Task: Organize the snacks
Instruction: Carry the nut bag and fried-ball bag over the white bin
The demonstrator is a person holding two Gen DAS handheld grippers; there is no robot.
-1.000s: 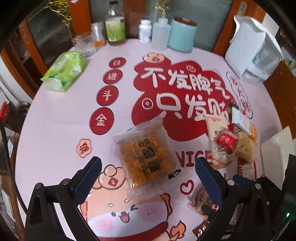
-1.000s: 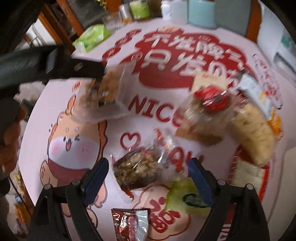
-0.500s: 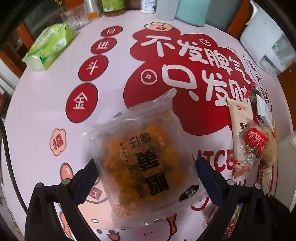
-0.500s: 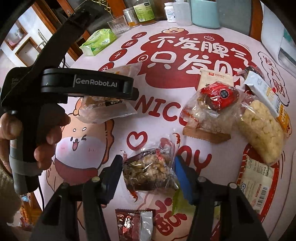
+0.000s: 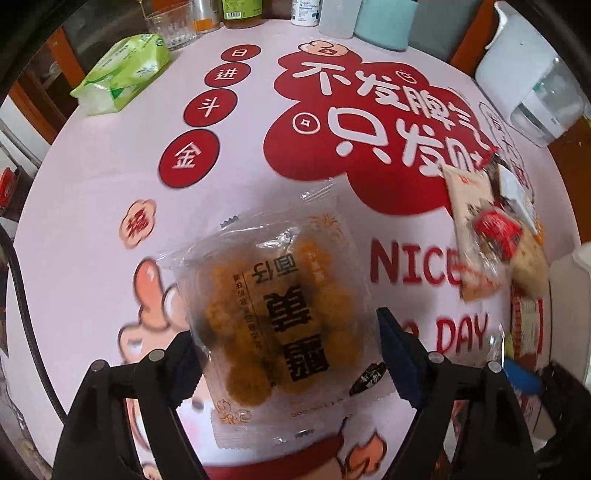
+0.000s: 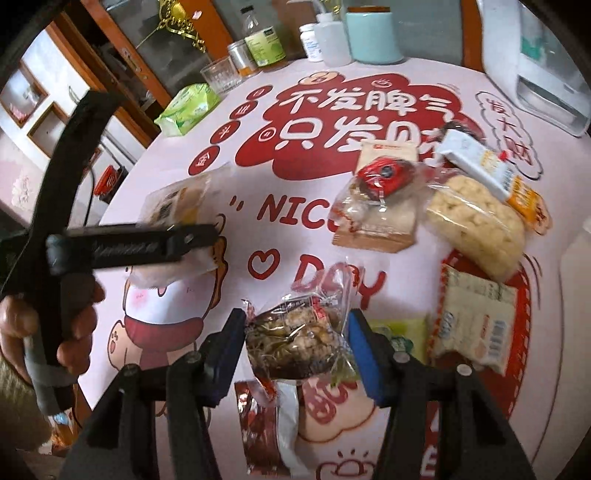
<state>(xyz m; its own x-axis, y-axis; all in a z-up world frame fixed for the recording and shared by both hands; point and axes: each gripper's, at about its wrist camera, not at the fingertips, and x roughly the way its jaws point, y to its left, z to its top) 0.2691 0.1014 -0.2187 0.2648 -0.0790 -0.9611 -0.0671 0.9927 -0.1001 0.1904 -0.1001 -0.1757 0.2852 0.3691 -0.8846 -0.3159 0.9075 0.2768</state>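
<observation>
My left gripper [image 5: 286, 354] is shut on a clear packet of orange fried snacks [image 5: 273, 317] and holds it above the pink printed tablecloth [image 5: 92, 177]. The same packet [image 6: 177, 199] and left gripper show at the left of the right wrist view. My right gripper [image 6: 295, 347] is shut on a clear packet of brown nut cake [image 6: 295, 336], a little above the cloth. A heap of snack packets lies at the right: a red-labelled packet [image 6: 380, 195], a puffed rice cake [image 6: 476, 225], a white and orange bar [image 6: 487, 170].
A green tissue pack [image 5: 122, 74], a glass [image 5: 171, 24], bottles and a teal canister [image 6: 373, 35] stand along the far edge. A white kettle [image 5: 532, 70] is at the far right. A red foil packet [image 6: 266, 424] and a green packet [image 6: 399, 332] lie under my right gripper.
My left gripper closed on the orange snack packet and lifted it off the cloth. My right gripper closed on the brown nut cake packet and raised it slightly.
</observation>
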